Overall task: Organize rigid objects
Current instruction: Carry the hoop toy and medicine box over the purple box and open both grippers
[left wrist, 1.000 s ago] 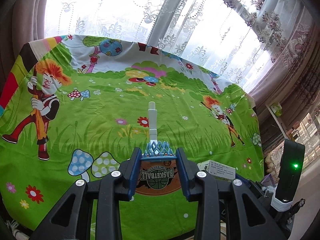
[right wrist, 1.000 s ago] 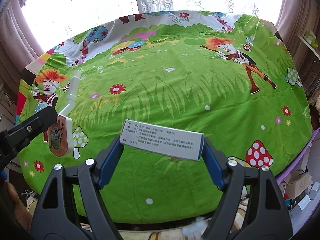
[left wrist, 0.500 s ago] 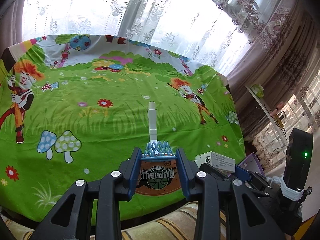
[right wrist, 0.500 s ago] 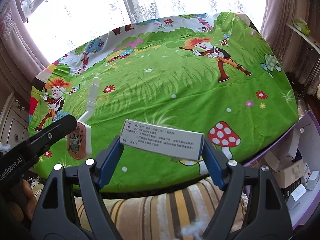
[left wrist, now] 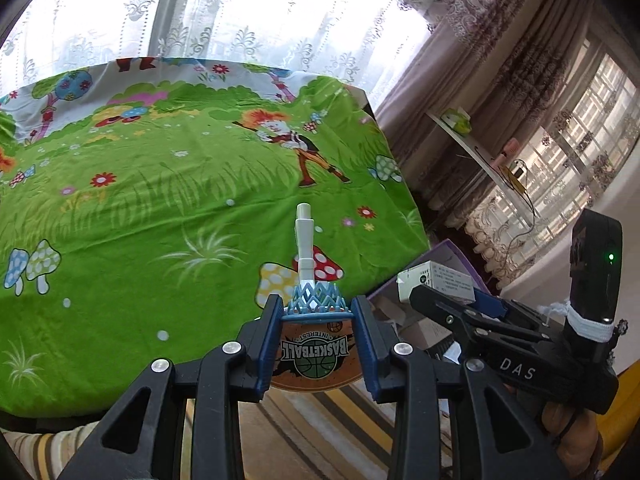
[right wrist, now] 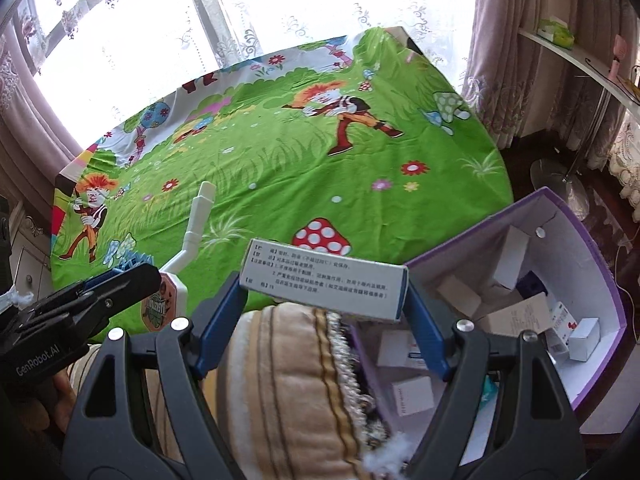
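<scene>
My left gripper (left wrist: 316,320) is shut on a toy basketball hoop (left wrist: 314,350), with its blue net and white pole pointing forward, held off the table's near right edge. My right gripper (right wrist: 324,300) is shut on a white medicine box (right wrist: 324,286) with printed text, held above a cushion beside an open purple box (right wrist: 576,240). The right gripper with the medicine box (left wrist: 434,282) also shows in the left wrist view; the left gripper with the hoop (right wrist: 164,304) shows in the right wrist view.
The table wears a green cartoon cloth (left wrist: 160,208). The purple box holds several small white cartons (right wrist: 516,316). A striped cushion (right wrist: 288,380) lies below my right gripper. Curtains and a shelf (right wrist: 576,60) stand at right.
Both grippers have pulled back from over the table and swung right, holding their objects. The purple box with cartons has come into view beside the right gripper.
</scene>
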`<state>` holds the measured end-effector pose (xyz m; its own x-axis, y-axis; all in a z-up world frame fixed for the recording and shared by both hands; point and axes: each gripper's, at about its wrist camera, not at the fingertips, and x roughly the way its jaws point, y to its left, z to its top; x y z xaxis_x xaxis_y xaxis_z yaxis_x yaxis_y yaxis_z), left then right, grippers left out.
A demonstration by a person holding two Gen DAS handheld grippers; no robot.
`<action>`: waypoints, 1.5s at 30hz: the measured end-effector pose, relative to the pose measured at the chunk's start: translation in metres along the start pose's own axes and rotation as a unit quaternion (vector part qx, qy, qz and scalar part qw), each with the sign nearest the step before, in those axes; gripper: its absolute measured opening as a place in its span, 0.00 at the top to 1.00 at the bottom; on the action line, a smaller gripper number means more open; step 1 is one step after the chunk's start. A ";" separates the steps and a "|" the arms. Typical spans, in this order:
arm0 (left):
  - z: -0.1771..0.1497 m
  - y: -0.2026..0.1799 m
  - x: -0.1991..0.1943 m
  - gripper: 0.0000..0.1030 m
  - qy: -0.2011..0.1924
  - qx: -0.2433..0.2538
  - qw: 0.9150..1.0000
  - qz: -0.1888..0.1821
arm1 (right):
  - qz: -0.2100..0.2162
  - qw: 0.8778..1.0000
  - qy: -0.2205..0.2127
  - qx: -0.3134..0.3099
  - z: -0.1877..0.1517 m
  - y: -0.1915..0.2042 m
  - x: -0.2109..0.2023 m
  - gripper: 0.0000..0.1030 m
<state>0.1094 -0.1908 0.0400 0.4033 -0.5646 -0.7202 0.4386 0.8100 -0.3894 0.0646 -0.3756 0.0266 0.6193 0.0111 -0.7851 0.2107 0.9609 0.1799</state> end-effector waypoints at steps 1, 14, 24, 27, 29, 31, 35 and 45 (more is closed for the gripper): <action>-0.002 -0.007 0.003 0.65 0.006 0.004 1.000 -0.007 | -0.006 1.000 -0.003 0.003 -0.001 -0.010 -0.004 0.22; -0.036 -0.102 0.036 0.65 0.079 0.081 0.991 -0.078 | -0.104 0.994 -0.011 0.016 -0.028 -0.105 -0.042 0.22; -0.061 -0.150 0.060 0.65 0.140 0.103 0.977 -0.127 | -0.138 0.990 -0.010 0.031 -0.043 -0.142 -0.058 0.22; -0.067 -0.160 0.066 0.65 0.154 0.110 0.974 -0.125 | -0.142 0.989 -0.011 0.037 -0.044 -0.150 -0.061 0.22; -0.071 -0.164 0.072 0.64 0.163 0.107 0.973 -0.121 | -0.144 0.989 -0.011 0.040 -0.045 -0.154 -0.062 0.22; -0.073 -0.165 0.079 0.61 0.175 0.104 0.972 -0.114 | -0.146 0.988 -0.011 0.045 -0.046 -0.157 -0.063 0.22; -0.074 -0.157 0.082 0.48 0.183 0.088 0.973 -0.111 | -0.149 0.988 -0.011 0.047 -0.048 -0.159 -0.066 0.17; -0.077 -0.135 0.056 0.40 0.153 0.041 0.983 -0.097 | -0.142 0.989 -0.007 0.033 -0.062 -0.146 -0.085 0.15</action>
<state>0.0112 -0.3196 0.0081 0.0511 -0.6228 -0.7807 0.5513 0.6694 -0.4979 -0.0656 -0.4999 0.0299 0.5387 -0.2616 -0.8009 0.4261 0.9046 -0.0089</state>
